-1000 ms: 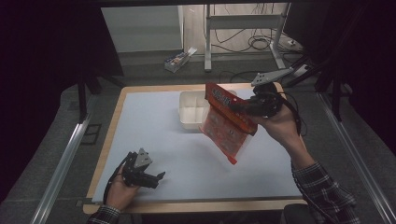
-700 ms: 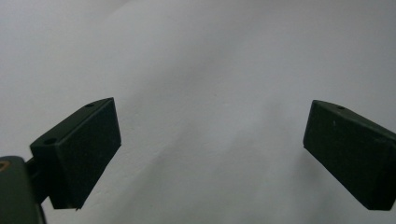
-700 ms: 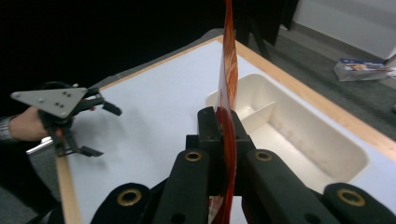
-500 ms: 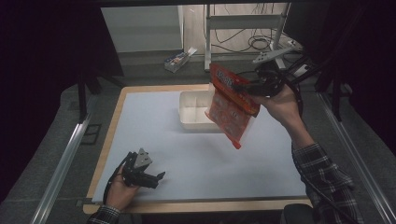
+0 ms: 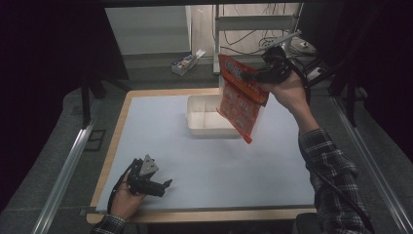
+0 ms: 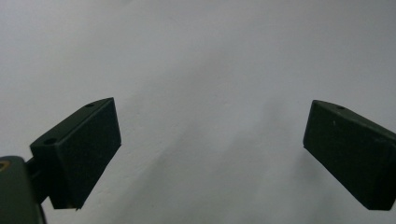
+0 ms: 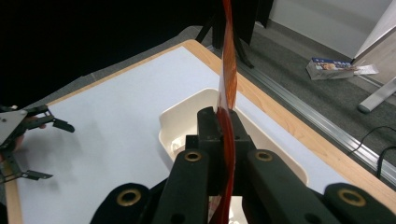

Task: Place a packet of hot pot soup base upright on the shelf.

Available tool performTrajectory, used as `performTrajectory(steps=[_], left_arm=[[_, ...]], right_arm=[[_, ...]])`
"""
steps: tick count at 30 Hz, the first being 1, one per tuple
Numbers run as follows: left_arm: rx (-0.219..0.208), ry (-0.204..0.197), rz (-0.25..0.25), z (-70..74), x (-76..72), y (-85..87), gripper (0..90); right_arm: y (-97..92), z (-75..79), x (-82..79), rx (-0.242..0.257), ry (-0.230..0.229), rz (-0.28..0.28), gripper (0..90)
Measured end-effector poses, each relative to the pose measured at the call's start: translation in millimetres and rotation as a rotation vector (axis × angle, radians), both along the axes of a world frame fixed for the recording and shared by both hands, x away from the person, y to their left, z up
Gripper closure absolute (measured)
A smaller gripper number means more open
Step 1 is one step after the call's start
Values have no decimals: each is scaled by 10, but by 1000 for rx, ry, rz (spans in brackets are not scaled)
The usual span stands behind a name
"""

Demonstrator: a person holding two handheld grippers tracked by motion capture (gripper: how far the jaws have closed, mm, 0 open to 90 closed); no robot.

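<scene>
Grey floor rings the white-topped table [image 5: 204,161] — left gripper [image 5: 163,185] agape, right gripper [image 5: 253,75] pinching the red bag [image 5: 238,105].

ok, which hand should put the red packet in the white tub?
Right. The right gripper is clamped on the red packet, hanging over the white tub. The left gripper sits open and empty at the table's near edge.

No print can be read: the red packet [image 5: 241,95] bears pale marks too blurred to make out, as does the small box [image 5: 187,61] at twelve o'clock.
</scene>
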State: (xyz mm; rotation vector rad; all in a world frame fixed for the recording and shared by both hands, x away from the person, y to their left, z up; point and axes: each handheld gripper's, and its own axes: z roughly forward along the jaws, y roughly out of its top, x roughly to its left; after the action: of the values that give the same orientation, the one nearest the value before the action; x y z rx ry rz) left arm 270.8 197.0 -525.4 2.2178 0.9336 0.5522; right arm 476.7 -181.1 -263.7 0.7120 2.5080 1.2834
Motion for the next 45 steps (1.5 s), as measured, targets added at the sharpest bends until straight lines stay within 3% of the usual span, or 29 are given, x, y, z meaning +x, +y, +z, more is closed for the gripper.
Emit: performTrajectory(steps=[8,20,26,36,45], left_arm=[[-1,-1,-1,-1,-1,0,39],[-8,6,5,-10,6,9,39],[-10,7,6,-12,8,13,39],[-9,1,6,-9,3,10,39],[-7,3,6,-11,4,7,40]], right_arm=[[122,-40,215,-21,-6,1,886],[277,-68,547,-14,-7,28,886],[346,-84,695,-51,-29,44,886],[415,-162,832,-85,-37,51,885],[429,-28,824,-134,-73,57,885]])
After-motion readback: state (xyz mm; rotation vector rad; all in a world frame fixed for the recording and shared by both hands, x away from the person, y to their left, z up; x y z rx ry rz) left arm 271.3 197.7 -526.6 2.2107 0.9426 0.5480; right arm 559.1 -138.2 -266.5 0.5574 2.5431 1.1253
